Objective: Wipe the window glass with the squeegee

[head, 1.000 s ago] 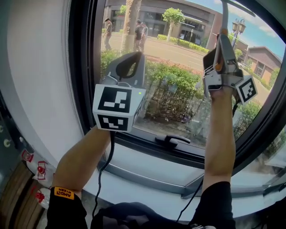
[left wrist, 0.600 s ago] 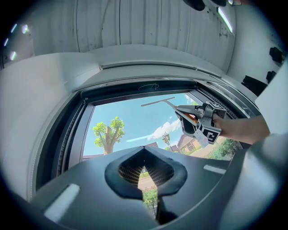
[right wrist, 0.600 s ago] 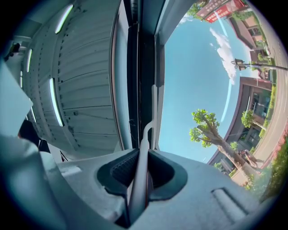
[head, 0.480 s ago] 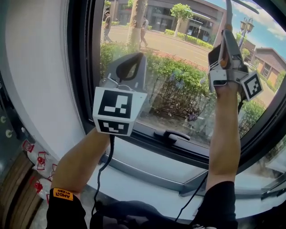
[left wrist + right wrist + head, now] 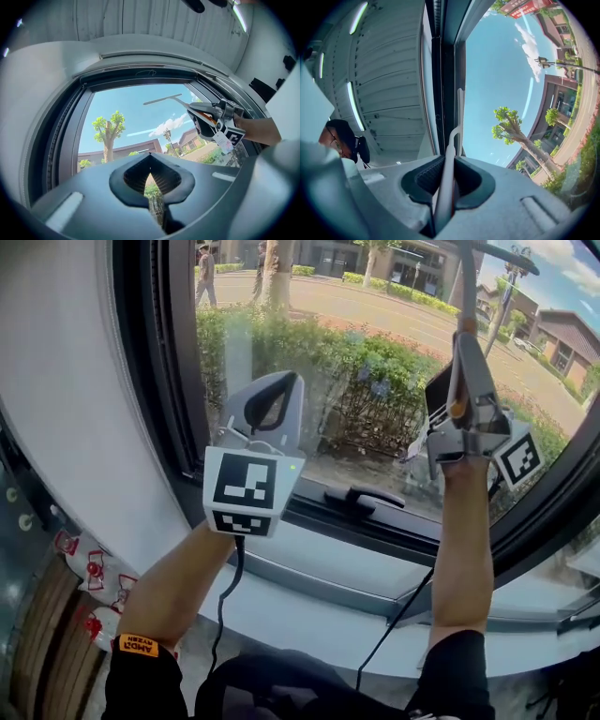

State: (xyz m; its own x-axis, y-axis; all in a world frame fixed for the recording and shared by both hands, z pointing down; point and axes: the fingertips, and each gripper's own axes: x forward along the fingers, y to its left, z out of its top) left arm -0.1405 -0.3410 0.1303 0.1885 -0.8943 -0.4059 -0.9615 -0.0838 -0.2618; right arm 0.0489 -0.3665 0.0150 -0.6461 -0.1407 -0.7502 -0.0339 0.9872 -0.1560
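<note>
The right gripper (image 5: 461, 348) is raised high on the person's extended arm, and its jaws are pressed onto the slim handle of the squeegee (image 5: 451, 154), which runs up between the pads. The squeegee blade (image 5: 161, 100) lies across the upper right part of the window glass (image 5: 356, 362), near the top of the dark window frame (image 5: 178, 381); contact between the blade and the pane cannot be confirmed from any view. The left gripper (image 5: 279, 390) hangs lower, in front of the left part of the pane, with its jaws brought together on nothing, and takes no part in the wipe. The glass shows no clear streak, film or wet band, so the area already covered cannot be determined. Judged from the blade position, the work stands at the top of a stroke, and the glass below it, down to the window handle (image 5: 361, 498) at the lower rail, remains to be drawn over.
</note>
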